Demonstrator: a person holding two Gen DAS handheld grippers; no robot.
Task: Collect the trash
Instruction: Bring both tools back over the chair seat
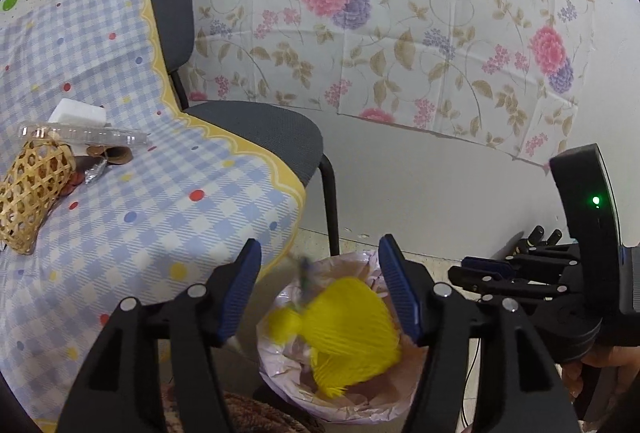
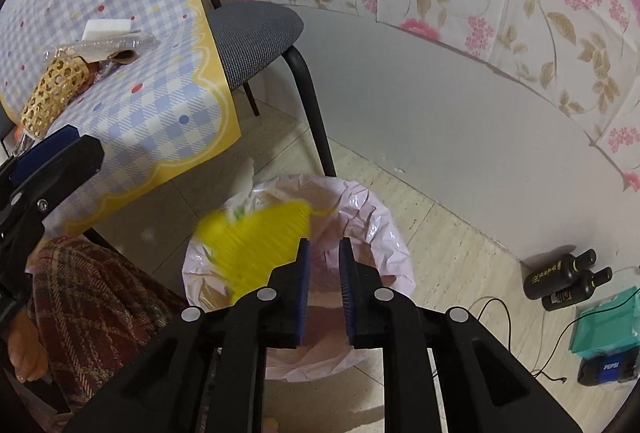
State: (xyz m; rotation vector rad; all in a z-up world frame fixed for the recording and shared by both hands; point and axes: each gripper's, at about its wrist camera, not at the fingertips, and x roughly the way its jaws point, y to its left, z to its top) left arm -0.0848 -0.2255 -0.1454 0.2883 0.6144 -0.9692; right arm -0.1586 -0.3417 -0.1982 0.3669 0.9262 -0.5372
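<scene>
1. My left tool [image 1: 320, 293] stands wide apart with nothing between its pads, right above the lined trash bin [image 2: 372, 217] on the floor beside the counter [image 1: 168, 217].
2. The yellow honeycomb paper piece [image 1: 352, 329] is blurred and sits at the bin's mouth; I judge it is dropping in, so I keep the left tool centred over the opening until it settles.
3. My right tool [image 2: 324, 289] is narrow and holds nothing, low over the bin's near rim; I would keep it out of the drop path.
4. More rubbish waits on the counter: a clear plastic lid [image 1: 80, 135], a white block [image 1: 80, 113] and a woven basket [image 1: 34, 189].
5. The small brown bits under the lid are too tangled to name.
6. The bin's bottom is hidden by the yellow piece and my tools.
</scene>
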